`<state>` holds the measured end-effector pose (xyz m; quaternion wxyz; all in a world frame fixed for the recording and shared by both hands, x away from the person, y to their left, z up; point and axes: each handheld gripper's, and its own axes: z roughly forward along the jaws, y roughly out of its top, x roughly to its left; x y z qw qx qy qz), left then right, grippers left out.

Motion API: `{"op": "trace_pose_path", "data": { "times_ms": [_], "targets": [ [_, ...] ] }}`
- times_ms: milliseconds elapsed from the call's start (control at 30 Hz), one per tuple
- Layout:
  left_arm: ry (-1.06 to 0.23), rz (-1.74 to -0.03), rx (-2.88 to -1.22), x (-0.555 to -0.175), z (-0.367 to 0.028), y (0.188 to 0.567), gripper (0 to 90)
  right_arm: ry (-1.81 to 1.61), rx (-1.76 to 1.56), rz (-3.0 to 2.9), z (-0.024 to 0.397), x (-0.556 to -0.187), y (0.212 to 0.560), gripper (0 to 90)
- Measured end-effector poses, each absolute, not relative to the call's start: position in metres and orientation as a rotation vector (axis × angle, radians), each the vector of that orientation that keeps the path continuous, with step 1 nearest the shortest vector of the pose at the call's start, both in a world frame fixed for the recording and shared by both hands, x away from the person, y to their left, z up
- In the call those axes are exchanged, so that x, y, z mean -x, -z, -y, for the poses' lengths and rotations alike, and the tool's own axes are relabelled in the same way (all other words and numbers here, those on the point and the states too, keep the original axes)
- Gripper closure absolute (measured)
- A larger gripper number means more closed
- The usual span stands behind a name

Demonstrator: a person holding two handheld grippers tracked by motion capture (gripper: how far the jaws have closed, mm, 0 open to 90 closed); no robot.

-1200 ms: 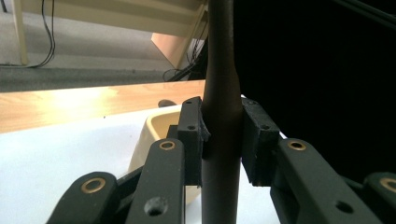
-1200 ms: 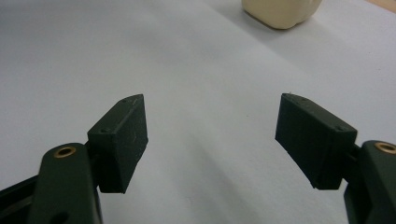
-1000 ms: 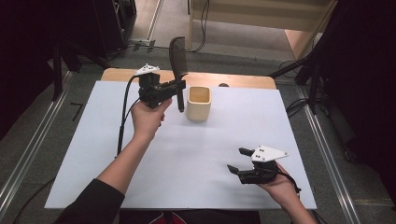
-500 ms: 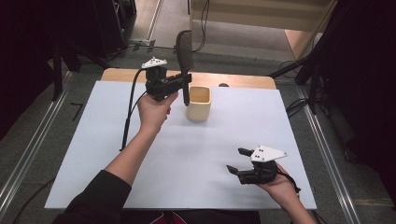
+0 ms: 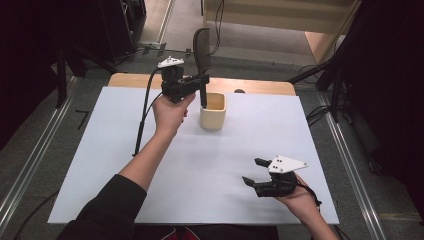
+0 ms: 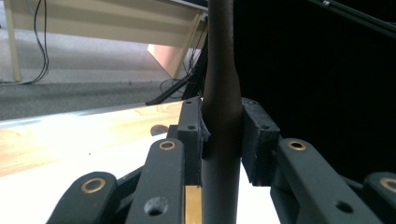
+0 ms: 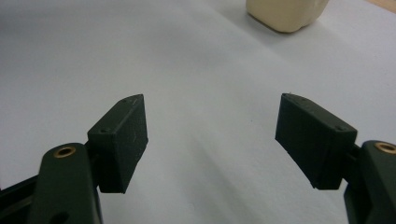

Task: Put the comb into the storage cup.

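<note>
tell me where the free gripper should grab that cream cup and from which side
Take the cream cup by its rim wall on the near right side, one jaw inside and one outside, coming down from above. It stands upright with its mouth open, and the black spatula held by the left gripper crowds its far left side.

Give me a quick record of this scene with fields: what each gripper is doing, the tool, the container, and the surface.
left gripper: shut on the dark utensil's handle
dark utensil: upright, broad end up, lower end at the cup's opening
cream cup: upright at the far middle of the sheet
right gripper: open, nothing between the jaws, near right of the sheet
white sheet: covers the wooden table
</note>
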<state>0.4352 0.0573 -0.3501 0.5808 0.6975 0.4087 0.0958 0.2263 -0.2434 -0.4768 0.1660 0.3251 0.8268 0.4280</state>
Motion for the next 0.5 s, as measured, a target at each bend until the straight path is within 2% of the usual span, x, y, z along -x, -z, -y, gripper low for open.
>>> {"op": "trace_pose_path", "data": {
  "times_ms": [500],
  "targets": [
    [-0.223, -0.964, -1.616, -0.451, -0.047, 0.361, 73.0, -1.221, -0.93, -2.34, 0.244, -0.226, 0.475, 23.4]
  ]
}}
